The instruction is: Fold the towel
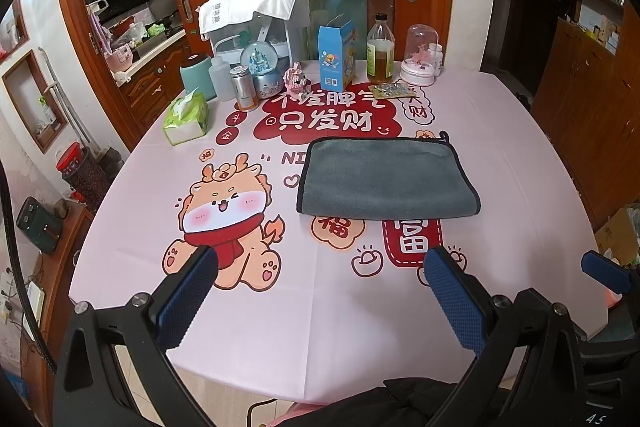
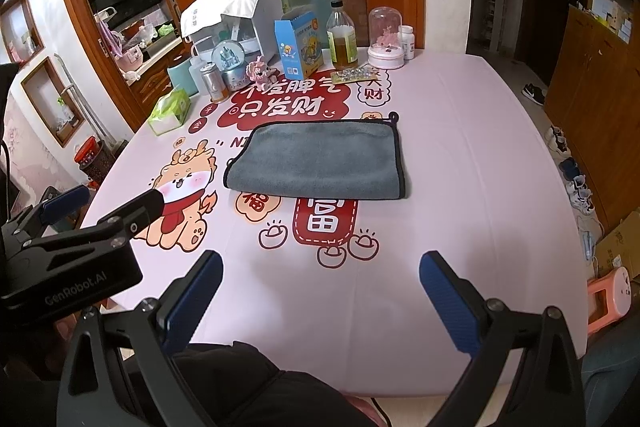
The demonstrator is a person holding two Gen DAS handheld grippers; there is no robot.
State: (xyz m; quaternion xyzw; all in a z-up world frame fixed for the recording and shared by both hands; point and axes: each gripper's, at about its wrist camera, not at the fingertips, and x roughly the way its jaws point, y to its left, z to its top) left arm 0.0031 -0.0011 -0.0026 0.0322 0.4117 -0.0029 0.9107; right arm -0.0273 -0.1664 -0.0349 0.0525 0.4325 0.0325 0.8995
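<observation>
A grey towel [image 1: 386, 177] with black trim lies flat on the pink printed tablecloth [image 1: 280, 327], folded over, with the fold at its near edge and a small loop at its far right corner. It also shows in the right wrist view [image 2: 320, 161]. My left gripper [image 1: 320, 263] is open and empty, held above the near part of the table, short of the towel. My right gripper [image 2: 320, 267] is open and empty, also near the front edge. The left gripper shows at the left of the right wrist view [image 2: 108, 197].
Along the table's far side stand a tissue pack [image 1: 186, 117], a teal canister [image 1: 196, 73], a metal tin [image 1: 245, 87], a snow globe [image 1: 262, 67], a blue carton [image 1: 337, 57], an oil bottle [image 1: 380, 53] and a glass dome [image 1: 420, 57]. Shoes [image 2: 576, 183] lie on the floor at right.
</observation>
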